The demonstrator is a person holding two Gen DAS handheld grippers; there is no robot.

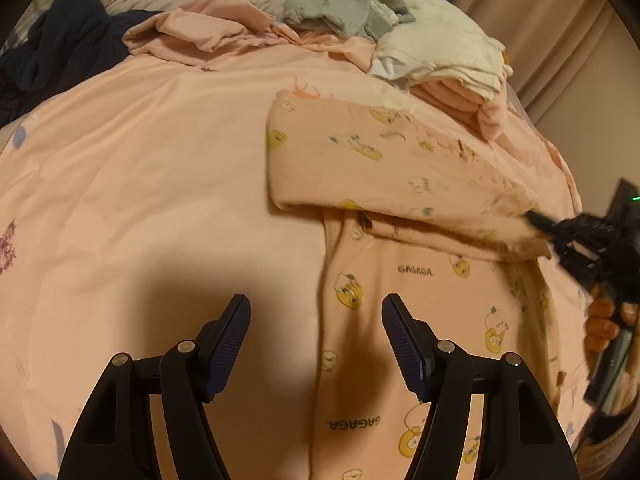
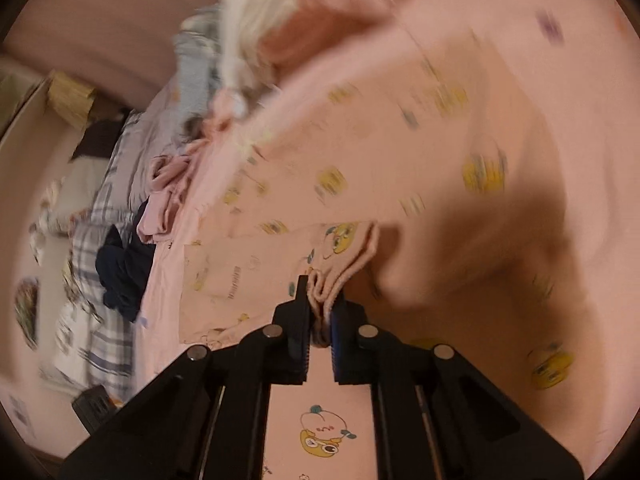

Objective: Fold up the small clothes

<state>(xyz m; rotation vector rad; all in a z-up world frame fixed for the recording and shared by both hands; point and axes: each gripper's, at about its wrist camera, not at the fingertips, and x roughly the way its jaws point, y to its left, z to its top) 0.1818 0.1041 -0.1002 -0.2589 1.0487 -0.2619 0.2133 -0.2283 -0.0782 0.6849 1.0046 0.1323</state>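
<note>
Pinching pyjama (image 2: 400, 140) hem – right tool (image 2: 320, 312) | left tool (image 1: 316, 340) agape – bedsheet (image 1: 140, 180) free beside

**Inspection: handheld gripper hardware**

The left gripper (image 1: 316, 344) is showing two black angular arms, each carrying round silver pivot screws and triangular cut-outs. Its jaws are wearing dark blue ribbed pads (image 1: 230, 344). The right gripper (image 2: 320, 312) is presenting the same black frame, four silver screws and blue-edged ribbed pads (image 2: 338, 332). In the left view its body is displaying a small green light. A hand (image 1: 604, 326) is gripping a dark grey handle.
</note>
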